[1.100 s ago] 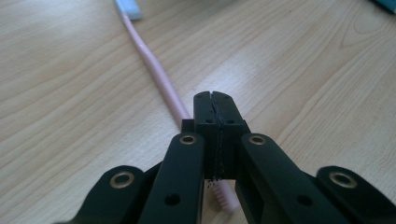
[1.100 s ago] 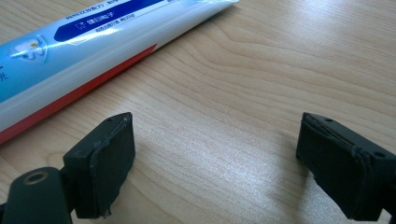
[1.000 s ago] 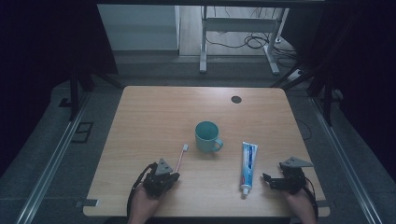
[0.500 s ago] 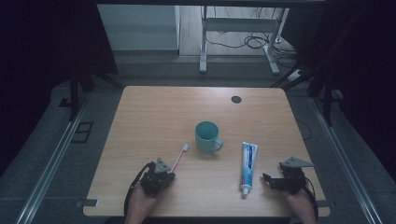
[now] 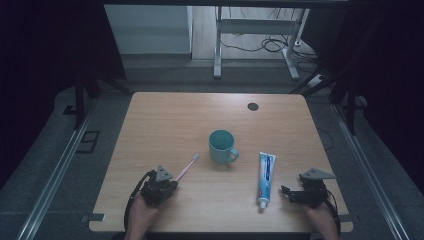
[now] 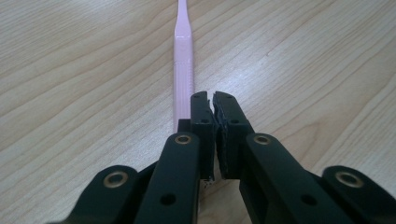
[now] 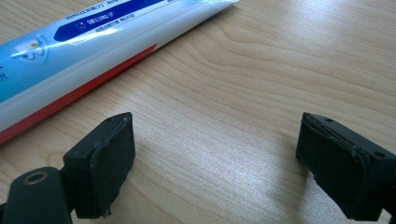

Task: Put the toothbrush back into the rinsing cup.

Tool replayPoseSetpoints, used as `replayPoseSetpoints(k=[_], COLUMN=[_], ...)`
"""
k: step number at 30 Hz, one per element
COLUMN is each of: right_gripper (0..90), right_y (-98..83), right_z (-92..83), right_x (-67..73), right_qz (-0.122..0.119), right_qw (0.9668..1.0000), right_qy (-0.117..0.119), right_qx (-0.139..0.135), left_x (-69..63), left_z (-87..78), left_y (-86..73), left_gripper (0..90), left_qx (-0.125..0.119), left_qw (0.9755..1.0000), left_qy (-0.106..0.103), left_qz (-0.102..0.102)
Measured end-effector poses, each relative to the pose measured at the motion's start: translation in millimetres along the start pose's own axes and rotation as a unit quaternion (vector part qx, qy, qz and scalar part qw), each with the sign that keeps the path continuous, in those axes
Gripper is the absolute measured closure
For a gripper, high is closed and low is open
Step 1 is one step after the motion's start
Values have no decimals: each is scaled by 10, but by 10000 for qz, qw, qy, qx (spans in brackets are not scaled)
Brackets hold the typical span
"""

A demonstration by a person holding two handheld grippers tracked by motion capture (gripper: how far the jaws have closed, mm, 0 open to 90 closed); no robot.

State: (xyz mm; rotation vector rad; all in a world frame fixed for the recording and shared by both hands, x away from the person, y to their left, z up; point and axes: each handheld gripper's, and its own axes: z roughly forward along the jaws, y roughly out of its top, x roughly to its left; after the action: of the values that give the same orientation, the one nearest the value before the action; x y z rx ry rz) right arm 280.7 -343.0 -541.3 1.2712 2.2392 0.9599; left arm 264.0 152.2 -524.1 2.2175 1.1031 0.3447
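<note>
Left gripper view: left gripper (image 6: 214, 100) clenched, apparently empty, beside the pink toothbrush (image 6: 183, 60); right gripper (image 7: 215, 163) released near the tabletop's (image 5: 165, 115) front edge, by the toothpaste tube (image 7: 79, 51).

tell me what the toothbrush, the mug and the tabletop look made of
Toothbrush: probably plastic, pale pink, matte, moulded in one smooth piece. Mug: teal, even colour; ceramic or plastic, the look leaves it open. Tabletop: light wood or wood-look laminate, with visible grain lines and a soft sheen.
</note>
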Motion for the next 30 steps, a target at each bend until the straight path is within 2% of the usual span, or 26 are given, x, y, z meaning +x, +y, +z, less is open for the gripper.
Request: replayPoseSetpoints(k=[3, 9, 13, 17, 22, 26, 30], right_gripper=[118, 118, 118, 118, 118, 118, 118], right_y=[0, 0, 0, 0, 0, 0, 0], right_z=[0, 1, 1, 0, 0, 0, 0], right_x=[0, -1, -1, 0, 0, 0, 0], right_qz=[0, -9, -13, -6, -6, -11, -11], right_qw=[10000, 10000, 10000, 10000, 10000, 10000, 10000], right_qy=[0, -1, -1, -2, -2, -4, -2], right_qx=[1, -4, -3, -1, -2, 1, 2], left_x=[-1, 58, 91, 126, 126, 123, 128], left_z=[-24, -70, -78, -48, -9, 46, 113], left_y=[23, 52, 92, 157, 288, 418, 534], left_gripper=[854, 811, 776, 731, 683, 644, 623], left_qx=[-36, -41, 36, 274, 587, 923, 1254], left_qw=[10000, 9999, 9999, 9995, 9982, 9956, 9918], left_qy=[-32, -118, -133, -136, -92, -104, -118], left_qz=[28, -57, -98, -64, 78, 154, 194])
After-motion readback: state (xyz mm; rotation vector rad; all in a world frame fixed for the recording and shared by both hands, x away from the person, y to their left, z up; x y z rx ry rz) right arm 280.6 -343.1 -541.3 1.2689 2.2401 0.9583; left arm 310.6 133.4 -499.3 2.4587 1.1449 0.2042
